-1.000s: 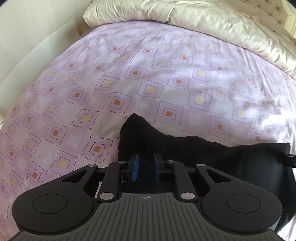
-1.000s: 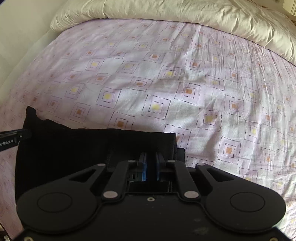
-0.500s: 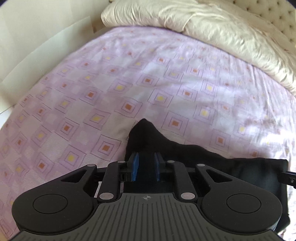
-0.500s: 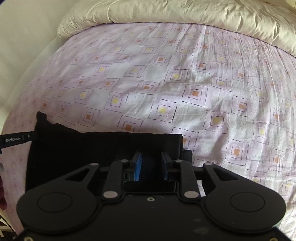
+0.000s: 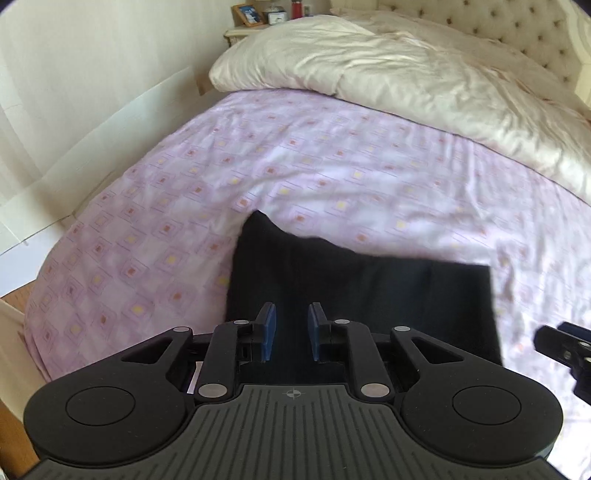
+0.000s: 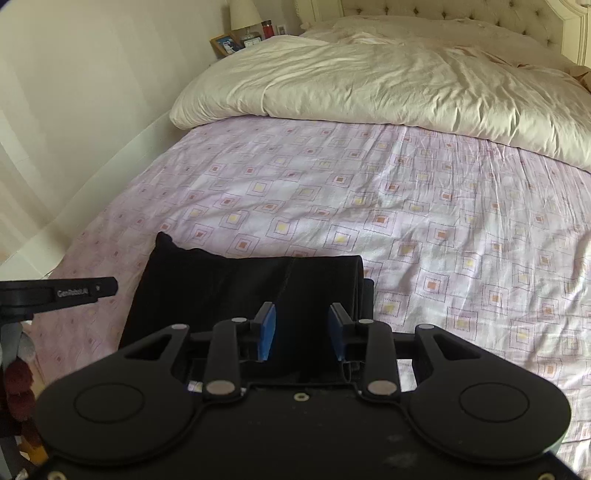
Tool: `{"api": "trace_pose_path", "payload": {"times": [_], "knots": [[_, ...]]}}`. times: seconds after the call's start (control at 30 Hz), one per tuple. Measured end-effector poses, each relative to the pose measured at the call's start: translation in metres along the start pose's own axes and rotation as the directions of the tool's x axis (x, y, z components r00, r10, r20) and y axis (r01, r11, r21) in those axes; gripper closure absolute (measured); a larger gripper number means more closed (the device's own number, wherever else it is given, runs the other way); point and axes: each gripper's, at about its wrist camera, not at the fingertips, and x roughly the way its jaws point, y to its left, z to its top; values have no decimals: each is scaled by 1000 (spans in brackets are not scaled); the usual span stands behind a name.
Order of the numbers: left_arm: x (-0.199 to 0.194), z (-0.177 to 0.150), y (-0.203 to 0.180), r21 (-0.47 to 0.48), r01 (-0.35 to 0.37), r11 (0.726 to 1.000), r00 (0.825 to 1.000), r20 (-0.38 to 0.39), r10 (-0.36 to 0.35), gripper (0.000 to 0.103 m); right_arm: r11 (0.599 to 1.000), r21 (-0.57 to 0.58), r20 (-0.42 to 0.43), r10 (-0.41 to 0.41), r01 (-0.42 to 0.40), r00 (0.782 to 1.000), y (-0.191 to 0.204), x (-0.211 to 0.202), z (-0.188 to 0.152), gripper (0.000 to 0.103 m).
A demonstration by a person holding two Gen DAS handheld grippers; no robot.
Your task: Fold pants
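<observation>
Matt black cloth pants (image 6: pixel 236 295), printed cotton-like bedsheet (image 6: pixel 406 221), sheeny crumpled duvet (image 6: pixel 369 74)

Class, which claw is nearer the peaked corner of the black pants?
Left. The left claw hovers by the peaked corner; the right claw, its jaws just opening and gripping nothing, hovers over the pants at their opposite end.

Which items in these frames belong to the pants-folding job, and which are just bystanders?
Part of the job:
black pants, folded on the bedsheet
left gripper
right gripper

Just lying about:
cream duvet
picture frame
lamp
</observation>
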Motion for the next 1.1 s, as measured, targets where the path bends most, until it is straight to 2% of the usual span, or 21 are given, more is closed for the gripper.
{"api": "trace_pose_path", "payload": {"times": [0.2, 0.47, 0.77, 1.1], "knots": [[-38, -25, -22, 7, 50, 999, 998, -27, -50, 84, 1000, 6, 1, -7, 7, 1000, -2, -42, -21, 67], [-79, -50, -46, 32, 24, 999, 1000, 15, -24, 84, 1000, -9, 19, 6, -5, 1000, -4, -80, -42, 64], [-101, -68, -53, 38, -4, 999, 999, 52, 2, 84, 1000, -18, 52, 9, -8, 999, -2, -107, -57, 62], [-113, -86, -51, 42, -1, 999, 999, 52, -1, 84, 999, -32, 60, 6, -4, 998, 3, -124, -72, 61]]}}
